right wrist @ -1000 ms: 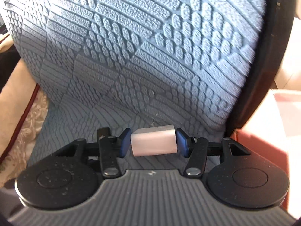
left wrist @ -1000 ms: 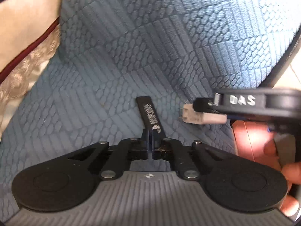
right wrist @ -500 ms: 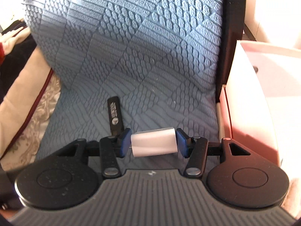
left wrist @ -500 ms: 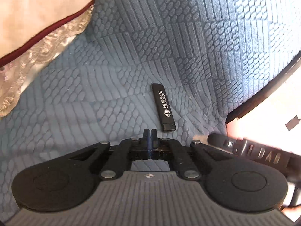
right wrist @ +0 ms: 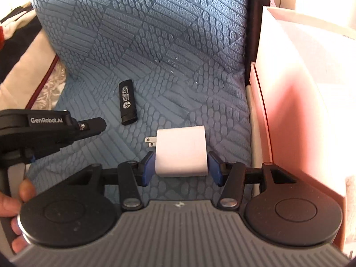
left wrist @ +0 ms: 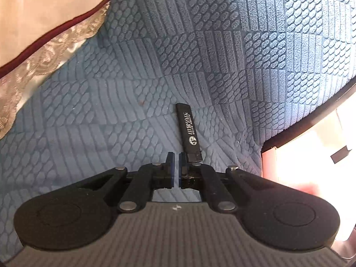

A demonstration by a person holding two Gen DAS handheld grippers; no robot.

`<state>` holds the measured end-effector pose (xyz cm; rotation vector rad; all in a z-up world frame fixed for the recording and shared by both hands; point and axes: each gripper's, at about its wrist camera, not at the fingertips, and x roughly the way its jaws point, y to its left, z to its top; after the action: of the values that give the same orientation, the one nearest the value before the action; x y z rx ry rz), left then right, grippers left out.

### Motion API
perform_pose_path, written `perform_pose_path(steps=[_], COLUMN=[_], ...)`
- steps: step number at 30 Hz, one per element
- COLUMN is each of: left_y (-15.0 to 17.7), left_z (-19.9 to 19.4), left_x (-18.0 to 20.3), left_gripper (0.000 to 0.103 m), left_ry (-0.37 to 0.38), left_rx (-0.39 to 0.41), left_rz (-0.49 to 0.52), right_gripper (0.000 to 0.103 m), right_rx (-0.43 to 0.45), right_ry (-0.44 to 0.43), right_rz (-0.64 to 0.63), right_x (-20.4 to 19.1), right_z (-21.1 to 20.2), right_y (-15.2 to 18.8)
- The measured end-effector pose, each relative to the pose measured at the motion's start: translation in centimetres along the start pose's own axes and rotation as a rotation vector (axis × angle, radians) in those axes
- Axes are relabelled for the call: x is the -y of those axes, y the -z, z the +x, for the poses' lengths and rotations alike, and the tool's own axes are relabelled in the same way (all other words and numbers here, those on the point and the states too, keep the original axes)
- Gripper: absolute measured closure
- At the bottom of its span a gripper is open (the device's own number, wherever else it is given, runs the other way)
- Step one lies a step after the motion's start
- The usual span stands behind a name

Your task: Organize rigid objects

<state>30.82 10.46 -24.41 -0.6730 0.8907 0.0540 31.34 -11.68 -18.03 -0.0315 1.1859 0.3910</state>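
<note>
A black lighter-shaped stick with white print lies on the blue textured seat, just beyond and slightly right of my left gripper. That gripper is shut with nothing between its pads. In the right wrist view the same black stick lies left of centre. My right gripper is shut on a white plug-in charger, prongs pointing left, held above the seat. The left gripper reaches in from the left edge, short of the stick.
A pink open box stands right of the seat, past its dark frame. A cream cushion with red piping and lace trim borders the seat on the left. A hand holds the left gripper's handle.
The right gripper with the charger has left the left wrist view. The right view has shifted toward the pink box, and the stick and the left gripper have come into it.
</note>
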Motion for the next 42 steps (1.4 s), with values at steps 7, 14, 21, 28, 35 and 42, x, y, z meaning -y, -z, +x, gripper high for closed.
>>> perform_pose_path(steps=[7,14,21,28,35,42], left_y=[-0.6,-1.1,-1.3,-0.8,0.0,-0.6], left_z=[0.5,0.8,1.8,3.6,4.4,3.2], left_x=[0.3,0.8,2.8,4.3,6.4,5.0], left_gripper=[0.101,0.101,0.051,0.05,0.071,0.079], left_ry=[-0.004,-0.019,-0.041,-0.129,-0.238,-0.22], left_rx=[0.007,0.036,0.08,0.12,0.12,0.105], left_rz=[0.021,0.042,0.151,0.296,0.465,0.406], right_gripper=[0.048,0.049,0.05,0.05,0.05,0.05], right_rx=[0.005,0.053,0.085,0.083,0.06,0.069], right_ry=[0.011,0.0,0.015,0.03,0.065,0.056], right_rz=[-0.034,-0.144,-0.101,-0.116,-0.155,-0.133], right_x=[-0.3,-1.0,-0.1,0.0,-0.6,-0.7], right_z=[0.6,0.2,0.3,0.8,1.6,1.9], right_y=[0.1,0.7,-0.3,-0.8,-1.2,-1.3])
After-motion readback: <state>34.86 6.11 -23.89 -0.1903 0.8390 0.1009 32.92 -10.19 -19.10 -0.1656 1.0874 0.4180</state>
